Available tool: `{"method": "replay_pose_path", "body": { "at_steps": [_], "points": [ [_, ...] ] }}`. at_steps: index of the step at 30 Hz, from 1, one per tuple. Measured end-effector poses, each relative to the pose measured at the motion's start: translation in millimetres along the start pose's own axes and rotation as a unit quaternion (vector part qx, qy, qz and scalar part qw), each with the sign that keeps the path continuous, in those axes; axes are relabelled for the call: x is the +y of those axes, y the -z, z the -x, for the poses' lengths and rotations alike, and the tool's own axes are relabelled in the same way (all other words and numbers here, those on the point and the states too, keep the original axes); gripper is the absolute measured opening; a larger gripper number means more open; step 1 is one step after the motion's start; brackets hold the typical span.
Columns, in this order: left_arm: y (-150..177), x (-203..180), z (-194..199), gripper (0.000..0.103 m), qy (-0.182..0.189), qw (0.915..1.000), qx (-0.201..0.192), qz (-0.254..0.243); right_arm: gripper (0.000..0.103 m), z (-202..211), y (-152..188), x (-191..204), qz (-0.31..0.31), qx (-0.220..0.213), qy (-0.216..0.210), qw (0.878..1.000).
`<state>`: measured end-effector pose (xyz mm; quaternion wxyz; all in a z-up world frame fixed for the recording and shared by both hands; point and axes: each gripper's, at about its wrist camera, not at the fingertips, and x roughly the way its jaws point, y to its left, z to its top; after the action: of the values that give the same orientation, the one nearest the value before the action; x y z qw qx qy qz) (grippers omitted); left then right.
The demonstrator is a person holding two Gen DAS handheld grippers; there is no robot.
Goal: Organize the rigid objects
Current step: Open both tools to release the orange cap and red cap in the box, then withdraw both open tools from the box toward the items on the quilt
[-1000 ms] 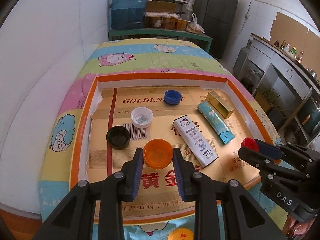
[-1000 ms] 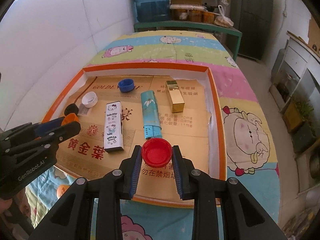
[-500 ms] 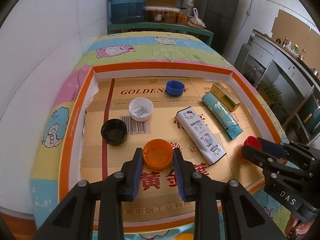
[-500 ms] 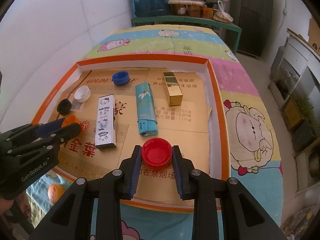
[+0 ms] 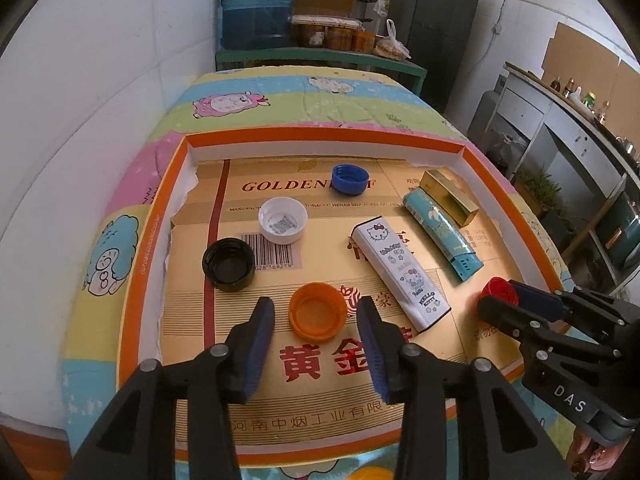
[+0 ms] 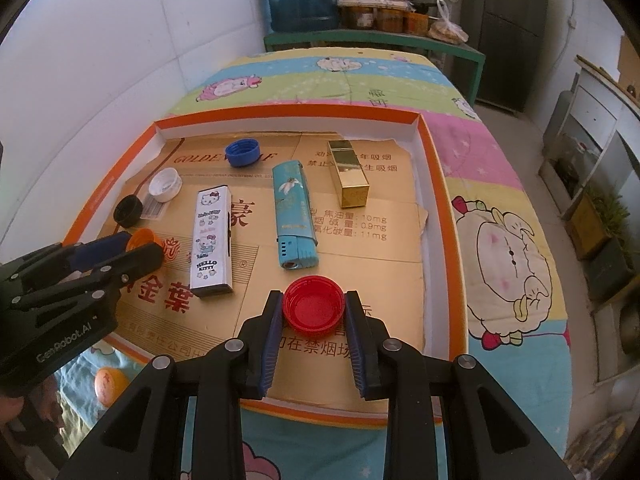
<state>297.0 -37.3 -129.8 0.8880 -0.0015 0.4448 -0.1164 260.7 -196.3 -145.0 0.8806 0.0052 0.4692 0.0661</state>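
Left gripper [image 5: 316, 320] has just been opening; its pads stand clear of the orange cap [image 5: 318, 311], low centre in the tray [image 5: 132, 280]. Right gripper [image 6: 314, 312] clamps the red cap [image 6: 314, 307], low centre. Both caps look light, stiff and slick-rimmed: squeeze across the ribbed sides.

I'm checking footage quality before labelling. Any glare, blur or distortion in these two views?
Left wrist view: sharp, fisheye-bent, dark corners, mild sheen on the gold cardboard. Right wrist view: same bending, the gold box shines, the red cap is crisp.
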Motion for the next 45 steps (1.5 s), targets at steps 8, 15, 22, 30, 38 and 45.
{"method": "replay_pose_path", "body": {
  "at_steps": [8, 15, 22, 30, 38, 45],
  "points": [
    [-2, -2, 13, 0.043, -0.004, 0.9998, -0.018, -0.002, 0.031, 11, -2, 0, -0.003, -0.015, 0.001, 1.000],
    [-4, -2, 26, 0.043, -0.006, 0.9996, -0.027, -0.005, 0.031, 19, -2, 1, -0.003, -0.018, 0.001, 1.000],
    [-3, -4, 40, 0.043, -0.005, 0.9992, -0.038, -0.007, 0.032, 34, 1, 4, -0.005, -0.026, 0.002, 1.000],
    [3, -3, 63, 0.043, -0.004, 0.9987, -0.051, -0.004, 0.032, 54, 7, 11, -0.005, -0.037, 0.003, 0.999],
    [9, -4, 84, 0.043, -0.005, 0.9979, -0.064, -0.003, 0.032, 74, 13, 19, 0.000, -0.048, 0.006, 0.999],
    [14, -2, 100, 0.043, -0.004, 0.9973, -0.073, -0.003, 0.032, 92, 19, 27, 0.004, -0.058, 0.007, 0.998]
  ]
}}
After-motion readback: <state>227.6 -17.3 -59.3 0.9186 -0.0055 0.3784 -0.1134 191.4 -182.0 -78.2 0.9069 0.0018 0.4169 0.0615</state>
